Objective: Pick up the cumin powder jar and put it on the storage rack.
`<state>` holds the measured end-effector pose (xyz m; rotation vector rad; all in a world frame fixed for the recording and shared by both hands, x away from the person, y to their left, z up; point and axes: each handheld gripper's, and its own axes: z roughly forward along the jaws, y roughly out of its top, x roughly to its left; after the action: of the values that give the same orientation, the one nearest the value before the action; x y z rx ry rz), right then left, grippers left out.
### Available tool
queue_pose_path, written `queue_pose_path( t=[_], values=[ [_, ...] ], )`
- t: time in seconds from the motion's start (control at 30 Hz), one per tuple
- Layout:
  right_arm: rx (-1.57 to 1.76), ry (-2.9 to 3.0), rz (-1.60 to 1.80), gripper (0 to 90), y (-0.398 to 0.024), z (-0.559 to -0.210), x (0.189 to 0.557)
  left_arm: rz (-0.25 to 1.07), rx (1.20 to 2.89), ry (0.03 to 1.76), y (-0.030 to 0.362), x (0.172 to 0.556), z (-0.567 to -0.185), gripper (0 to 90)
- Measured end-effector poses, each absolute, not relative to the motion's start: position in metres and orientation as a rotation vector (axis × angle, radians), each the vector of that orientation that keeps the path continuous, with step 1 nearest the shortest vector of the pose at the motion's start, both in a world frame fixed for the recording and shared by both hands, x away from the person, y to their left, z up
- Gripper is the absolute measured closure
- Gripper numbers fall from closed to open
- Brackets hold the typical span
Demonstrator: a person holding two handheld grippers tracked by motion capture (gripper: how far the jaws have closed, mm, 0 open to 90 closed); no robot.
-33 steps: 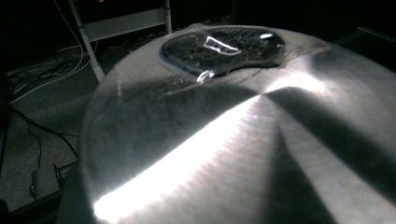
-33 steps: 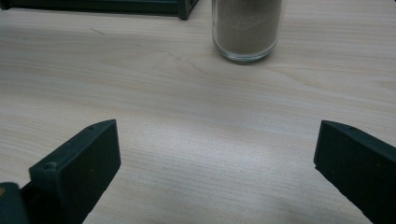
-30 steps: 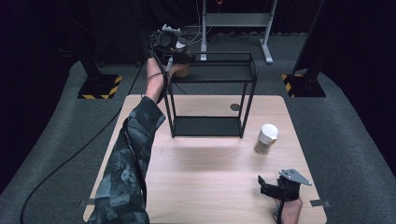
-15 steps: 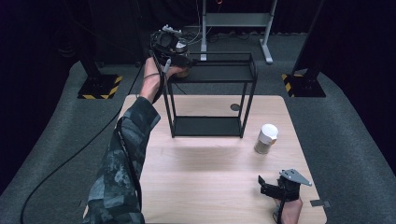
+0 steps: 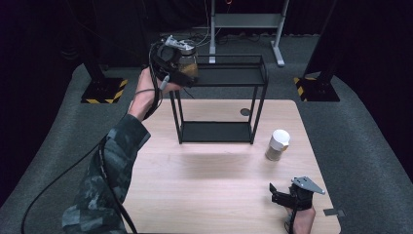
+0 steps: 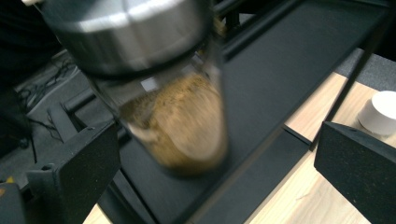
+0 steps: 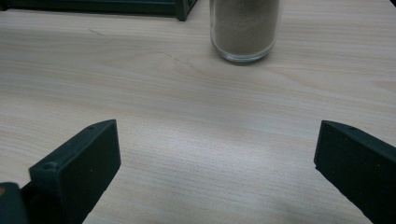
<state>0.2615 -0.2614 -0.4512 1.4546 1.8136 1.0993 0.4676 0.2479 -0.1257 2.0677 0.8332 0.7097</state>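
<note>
- High view: left gripper (image 5: 178, 66) raised at the top shelf of the black rack (image 5: 258, 97), at its left end. One jar with a metal lid (image 5: 187, 61) stands on that shelf, between the jaws, axis upright. The jaws have just been opening and now stand wide; I judge the jar released onto the shelf.
- High view: right gripper (image 5: 285, 197) rests low on the counter (image 5: 204, 180), near its right front corner, jaws spread, nothing between them. One white-lidded jar (image 5: 278, 145) stands upright just ahead of it, beside the rack's right leg; the right hand is much the nearer to this jar.
- Left gripper view: jar with a metal lid (image 6: 163, 93) dead ahead between the two jaws, blurred, part-filled with brown grains, leaning across the frame because the camera is rolled. Neither pad touches it. White-lidded jar (image 6: 380, 112) far off beyond the right-hand jaw.
- Right gripper view: jaws at full spread over bare counter (image 7: 187, 116); white-lidded jar (image 7: 245, 28) straight ahead and slightly right of centre, well apart from the pads, its glass body showing, filled with fine tan powder. Rack (image 7: 140, 8) foot at the far edge.
- Count: two jars, one rack with two shelves, two grippers.
</note>
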Motion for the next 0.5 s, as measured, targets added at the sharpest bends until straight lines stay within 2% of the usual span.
queue_pose_path(
  t=[0.2,0.3,0.37,0.5],
  values=[
    [1.457,1.812,1.097,0.0,-0.261,-0.451,0.262,0.787,2.069,0.831,0.246,0.439,-0.139,0.0],
    [1.457,1.809,1.095,0.0,-0.261,-0.451,0.261,0.819,2.134,0.826,0.238,0.422,-0.152,0.0],
    [1.458,1.809,1.097,0.0,-0.261,-0.451,0.261,0.836,2.210,0.795,0.230,0.406,-0.170,0.0],
    [1.458,1.809,1.096,0.0,-0.261,-0.451,0.261,0.821,2.260,0.768,0.228,0.380,-0.213,0.0]
  ],
)
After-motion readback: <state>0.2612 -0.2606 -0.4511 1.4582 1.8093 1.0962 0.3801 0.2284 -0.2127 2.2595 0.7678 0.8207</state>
